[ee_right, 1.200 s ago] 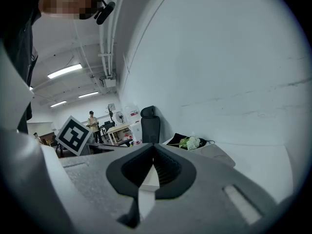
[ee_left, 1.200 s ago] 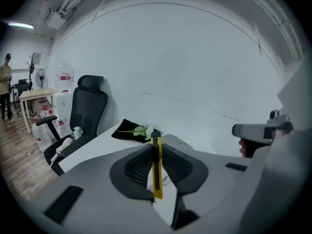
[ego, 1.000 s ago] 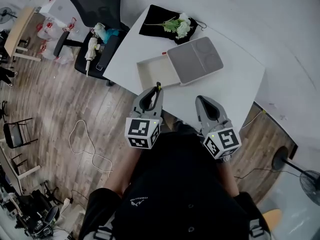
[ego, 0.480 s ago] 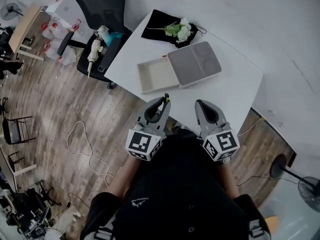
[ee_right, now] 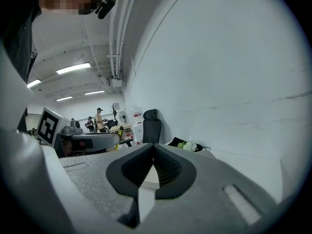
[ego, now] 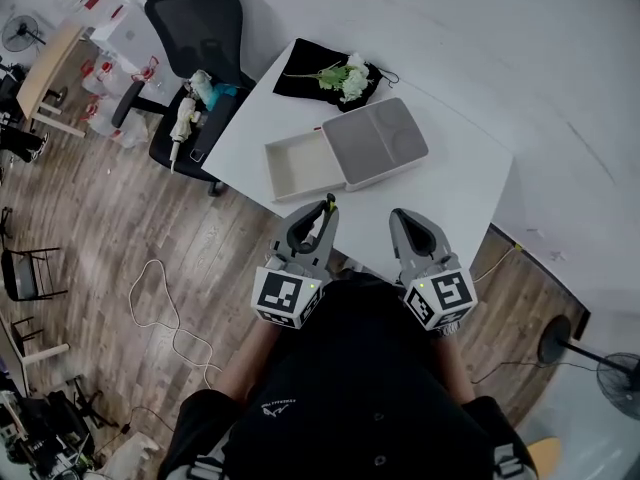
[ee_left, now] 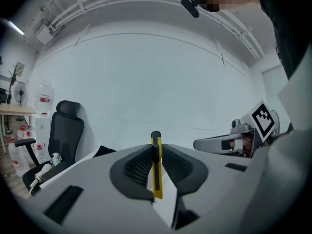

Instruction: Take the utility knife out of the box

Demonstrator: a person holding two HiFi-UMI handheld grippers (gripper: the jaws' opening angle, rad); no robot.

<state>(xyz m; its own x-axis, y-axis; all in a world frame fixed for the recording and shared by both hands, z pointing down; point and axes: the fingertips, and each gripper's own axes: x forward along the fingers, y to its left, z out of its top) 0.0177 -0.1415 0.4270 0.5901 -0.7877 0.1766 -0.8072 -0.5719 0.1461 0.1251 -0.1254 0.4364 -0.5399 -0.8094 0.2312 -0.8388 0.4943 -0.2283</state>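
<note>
Utility knife point(ee_left: 156, 172) clamped edge-on between the fingers of the left gripper point(ee_left: 156, 149), held clear of the box point(ego: 385, 143), which lies open at 12 o'clock on the desk point(ego: 450, 183). Right gripper point(ee_right: 153, 152): fingers together, empty. Removal looks done — only set-down could remain.

white worktop point(ego: 470, 168) pushed up against a plain white wall point(ego: 520, 38). wood-plank floor point(ego: 100, 218) off to the left, a pale cable point(ego: 150, 264) looping across it. black office chair point(ego: 195, 8) at the far end. strip lights point(ee_right: 73, 68) glowing overhead.
</note>
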